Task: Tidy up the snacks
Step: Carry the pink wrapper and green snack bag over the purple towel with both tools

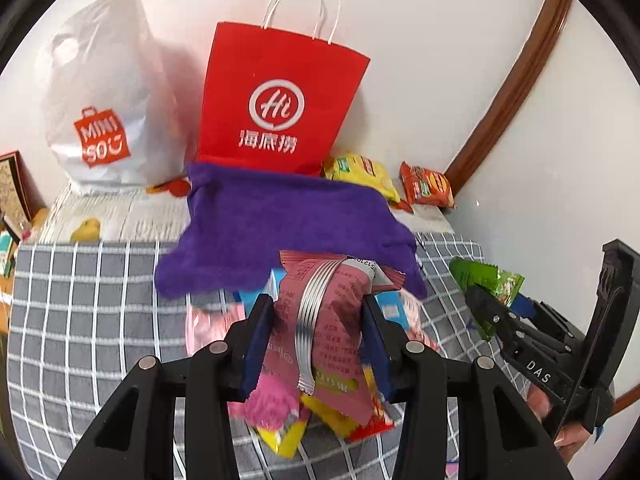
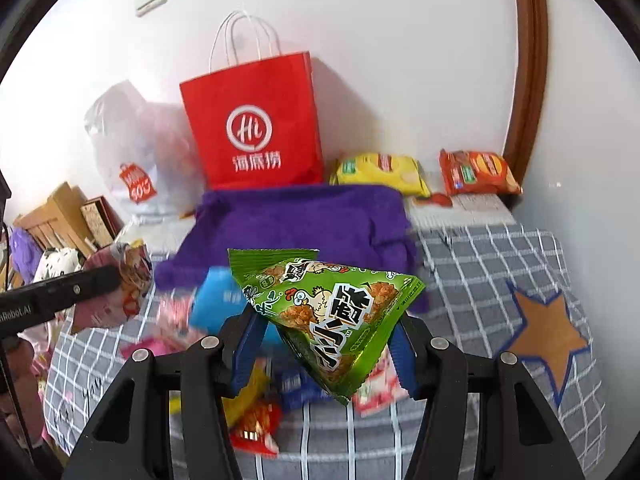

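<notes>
Left tool (image 1: 318,344) clamps a pink snack pack (image 1: 328,320) across its middle, seam side up, blue pads pinching both flanks. Right tool (image 2: 326,344) is closed on a green triangular snack pack (image 2: 336,320), gripped near its lower corner, most of the bag sticking up and forward of the pads. Both packs hang clear above the snack pile (image 2: 256,408) on the grey checked bed cover (image 1: 80,320).

Risks, as judged from here:
- Green pack is held off-centre on slick foil; a quick swing could rotate it or let it slide out.
- Pink pack is puffy; the squeeze could shift the air inside and loosen the hold, or pop the seal if the squeeze tightens.
- The two tools sit close side by side; crossing paths would knock one pack against the other tool.

Room: beyond the pile lies a purple towel (image 1: 288,224), rumpled, front edge draped over some snacks, so it could snag a low pass. Behind it stands the red paper bag (image 1: 280,108), upright against the wall, mouth open at top, handles up; a light nudge on the rim may tip it. White plastic bag (image 1: 104,112) sits left of it; yellow pack (image 2: 380,172) and orange pack (image 2: 476,172) lie right, near the wooden trim (image 2: 528,80). Open cover remains at right, by the star patch (image 2: 548,332).
</notes>
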A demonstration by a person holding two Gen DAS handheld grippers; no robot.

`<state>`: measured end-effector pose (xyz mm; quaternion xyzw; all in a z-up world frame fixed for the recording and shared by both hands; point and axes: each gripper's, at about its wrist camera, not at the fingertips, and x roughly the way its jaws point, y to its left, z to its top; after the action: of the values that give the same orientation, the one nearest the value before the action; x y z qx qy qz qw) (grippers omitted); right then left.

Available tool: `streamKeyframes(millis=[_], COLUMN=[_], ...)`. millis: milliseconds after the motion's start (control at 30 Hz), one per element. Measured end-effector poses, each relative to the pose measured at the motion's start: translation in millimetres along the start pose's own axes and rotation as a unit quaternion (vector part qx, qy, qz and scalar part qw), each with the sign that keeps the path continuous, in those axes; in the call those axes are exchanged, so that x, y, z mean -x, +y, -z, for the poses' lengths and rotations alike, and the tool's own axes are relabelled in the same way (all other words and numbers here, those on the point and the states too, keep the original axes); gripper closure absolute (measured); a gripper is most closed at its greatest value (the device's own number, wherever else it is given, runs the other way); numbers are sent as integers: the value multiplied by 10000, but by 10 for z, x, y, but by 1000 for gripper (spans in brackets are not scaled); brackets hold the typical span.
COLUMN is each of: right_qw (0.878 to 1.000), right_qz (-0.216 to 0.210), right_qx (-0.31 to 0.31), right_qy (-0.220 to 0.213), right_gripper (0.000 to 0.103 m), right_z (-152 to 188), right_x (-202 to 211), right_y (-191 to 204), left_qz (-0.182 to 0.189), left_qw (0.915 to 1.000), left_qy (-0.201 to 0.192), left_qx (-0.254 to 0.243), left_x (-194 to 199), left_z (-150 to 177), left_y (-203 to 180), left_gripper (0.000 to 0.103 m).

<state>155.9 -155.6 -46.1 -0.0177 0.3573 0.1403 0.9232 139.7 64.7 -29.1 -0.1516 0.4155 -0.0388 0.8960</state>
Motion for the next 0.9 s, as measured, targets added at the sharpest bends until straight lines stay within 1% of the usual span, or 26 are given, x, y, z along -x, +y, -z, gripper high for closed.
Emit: streamKeyframes(millis=[200,333,500,633,700,800,900], right_qw=[9998,9996,9996,9998,9997,9997,9996], right_qz=[15,-14,-25,-143,-116,-83,-186], right_qx=[128,183,217,139,181,203,172], right_qy=[-169,-203,-167,-91,-102,-93,-76], right_gripper=[46,46,46,46,46,46,46], right_z=[-439,-691,-905,-1112,-1211,-1308,-1332], right_x=[-173,-377,-632,-850,-934,-1045,-1170], right_y=[43,59,64,54,82,96,68], left_qz=[-120,-202,-270,-332,-344,-361,-356], left_qw=[9999,9997,9996,9994,9993,9992,9990], left_qy=[-74,-88,-73,-49,-38,-3,45], left_qx=[-38,-43,24,79,105,185,257], left_x=[-121,-244,-414,-559,-622,-746,-876], left_z=[-393,-615,-837,-1000,-1063,-1158,-1218], left_y=[16,50,145,222,252,322,401], left_gripper=[61,61,61,61,61,61,61])
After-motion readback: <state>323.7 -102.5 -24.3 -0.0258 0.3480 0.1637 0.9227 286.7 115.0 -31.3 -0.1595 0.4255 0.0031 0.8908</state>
